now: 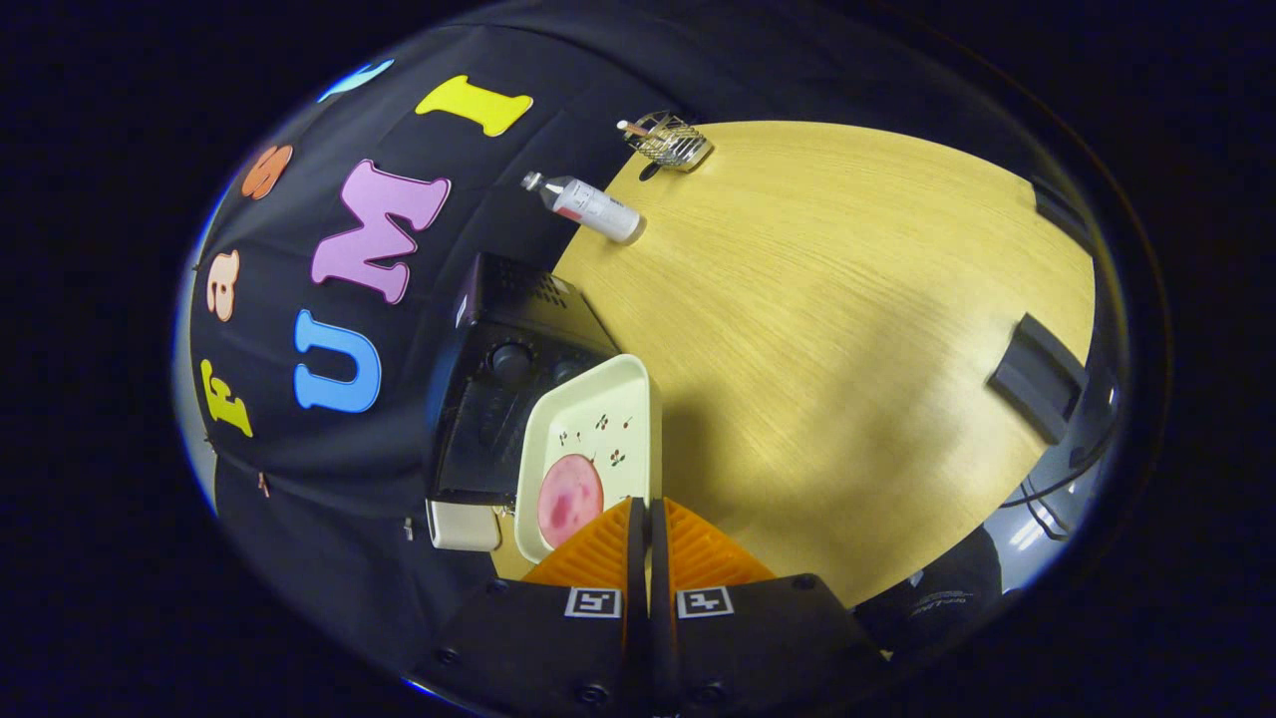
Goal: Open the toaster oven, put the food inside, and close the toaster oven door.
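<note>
The wooden table (847, 299) bears a toaster oven (498, 399), bottle (588, 206) and wire rack (668, 142).

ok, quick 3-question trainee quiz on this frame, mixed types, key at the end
1. True or false: the tongs are closed on the rim of the tray.
2. Multiple choice: what lies on the tray? A) a slice of toast B) a round pink slice of food C) a bottle
3. Fill in: beyond the toaster oven, a ____ and a wire rack stand at the table's far edge.

Key: 1 true, the fingers sit nearly together with the tray's edge between them. 2 B. 3 bottle.
</note>
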Motion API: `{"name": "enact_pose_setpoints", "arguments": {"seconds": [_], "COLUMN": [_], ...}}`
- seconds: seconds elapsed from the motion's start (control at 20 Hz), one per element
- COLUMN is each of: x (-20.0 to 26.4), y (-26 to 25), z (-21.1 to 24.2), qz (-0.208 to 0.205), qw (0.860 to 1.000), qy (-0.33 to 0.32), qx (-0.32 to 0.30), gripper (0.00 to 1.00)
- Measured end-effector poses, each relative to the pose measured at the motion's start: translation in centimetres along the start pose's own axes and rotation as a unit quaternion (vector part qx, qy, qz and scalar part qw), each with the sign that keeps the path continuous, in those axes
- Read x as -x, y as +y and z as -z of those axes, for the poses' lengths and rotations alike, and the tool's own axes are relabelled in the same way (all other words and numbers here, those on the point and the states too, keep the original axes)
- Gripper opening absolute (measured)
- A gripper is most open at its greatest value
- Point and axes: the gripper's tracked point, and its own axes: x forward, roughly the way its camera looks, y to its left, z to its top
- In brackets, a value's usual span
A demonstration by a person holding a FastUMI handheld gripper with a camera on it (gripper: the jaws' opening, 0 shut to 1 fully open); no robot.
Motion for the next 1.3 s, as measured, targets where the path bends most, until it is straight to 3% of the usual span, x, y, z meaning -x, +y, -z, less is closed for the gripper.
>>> {"name": "enact_pose_setpoints", "arguments": {"seconds": [0.25, 0.6, 1.3], "x": [-1.5, -7.5, -19.4], "y": [4.1, 9.8, 13.9], "z": [3.2, 5.5, 2.9], "qz": [-0.023, -0.054, -0.055], "qw": [1.000, 0.999, 0.993], "qy": [-0.004, -0.003, -0.073], "qx": [-0.012, -0.004, -0.071], "gripper": [0.06, 0.06, 0.06]}}
